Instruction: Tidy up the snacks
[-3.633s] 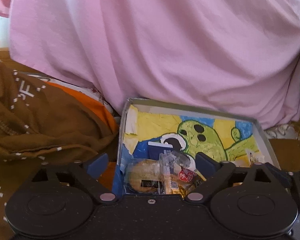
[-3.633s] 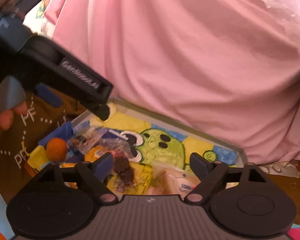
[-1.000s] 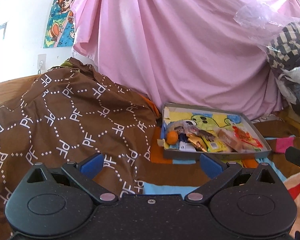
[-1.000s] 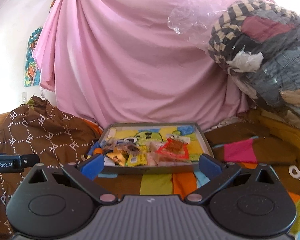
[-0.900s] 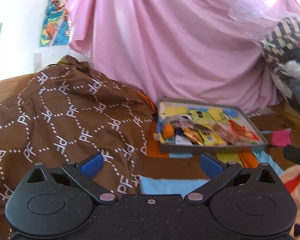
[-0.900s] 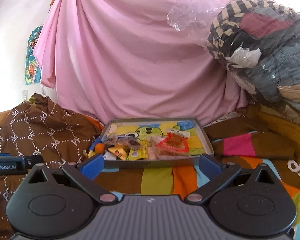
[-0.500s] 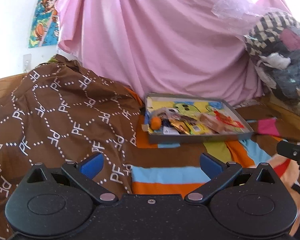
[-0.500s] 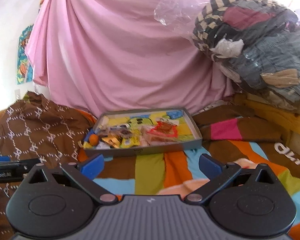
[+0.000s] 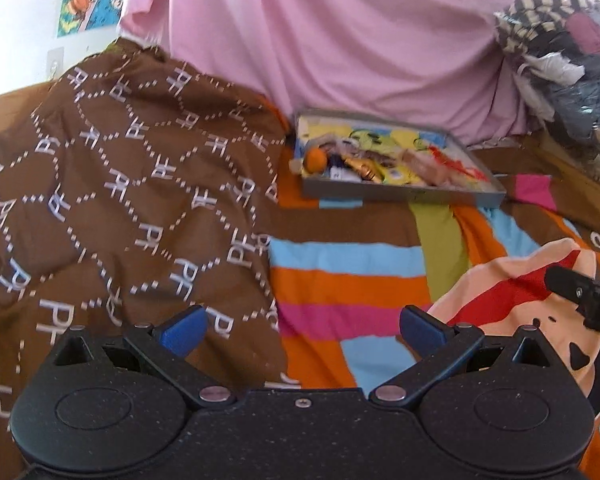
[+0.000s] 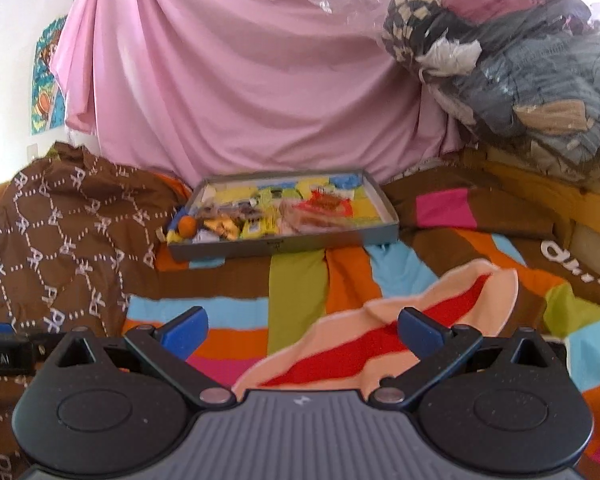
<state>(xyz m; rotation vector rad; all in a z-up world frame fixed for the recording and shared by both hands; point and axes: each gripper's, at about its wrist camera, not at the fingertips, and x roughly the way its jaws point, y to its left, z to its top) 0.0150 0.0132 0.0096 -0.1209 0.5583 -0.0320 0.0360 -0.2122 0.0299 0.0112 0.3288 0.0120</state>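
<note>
A shallow grey tray (image 9: pixel 400 194) (image 10: pixel 284 245) with a cartoon lining lies on the bed, far ahead of both grippers. Several wrapped snacks (image 9: pixel 384 162) (image 10: pixel 268 216) fill its near half, with a small orange (image 9: pixel 315 159) (image 10: pixel 187 225) at its left end. My left gripper (image 9: pixel 302 326) is open and holds nothing, well back over the striped blanket. My right gripper (image 10: pixel 303 327) is open too and holds nothing. Its black body (image 9: pixel 584 294) shows at the right edge of the left wrist view.
A brown patterned quilt (image 9: pixel 112 184) is heaped to the left of the tray. A striped blanket (image 10: pixel 300 288) covers the bed, with a peach and red cushion (image 10: pixel 400 328) near me. A pink sheet (image 10: pixel 240 80) hangs behind. Bagged clothes (image 10: pixel 512 68) pile at the right.
Both grippers have pulled well back from the tray, which now looks small and far off. Both stay open. More blanket and the cushion have come into view.
</note>
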